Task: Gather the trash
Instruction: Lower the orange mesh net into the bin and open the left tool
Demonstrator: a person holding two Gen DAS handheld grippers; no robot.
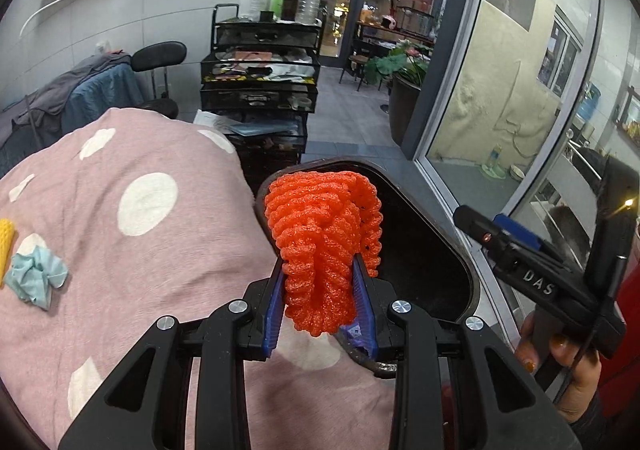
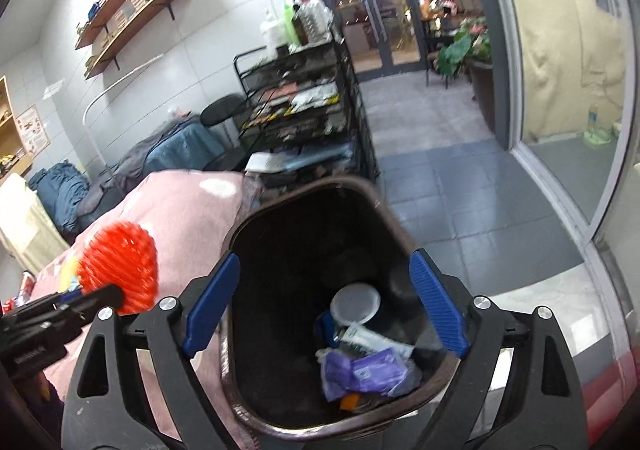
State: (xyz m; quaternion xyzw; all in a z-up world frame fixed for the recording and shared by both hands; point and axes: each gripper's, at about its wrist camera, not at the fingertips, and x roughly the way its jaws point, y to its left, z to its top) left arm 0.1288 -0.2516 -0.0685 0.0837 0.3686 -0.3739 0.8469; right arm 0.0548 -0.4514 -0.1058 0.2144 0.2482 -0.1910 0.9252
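My left gripper (image 1: 319,262) is shut on an orange foam net (image 1: 320,226), held upright at the near-left rim of a black bin (image 1: 468,270). From the right wrist the net (image 2: 120,262) and left gripper (image 2: 100,296) sit left of the bin (image 2: 240,234), over the pink blanket. My right gripper (image 2: 325,260) hangs open above the bin's mouth with nothing between its fingers. Inside lie a white lid (image 2: 355,304), a white tube (image 2: 372,338) and a purple wrapper (image 2: 364,370). A crumpled pale-blue tissue (image 1: 36,278) and a yellow foam net (image 1: 6,246) rest on the blanket.
The pink blanket with white dots (image 1: 140,250) covers a bed left of the bin. Behind stand a black mesh trolley (image 1: 260,62) with bottles and a black chair (image 1: 160,56). A glass wall (image 1: 500,110) and a potted plant (image 1: 404,106) are on the right.
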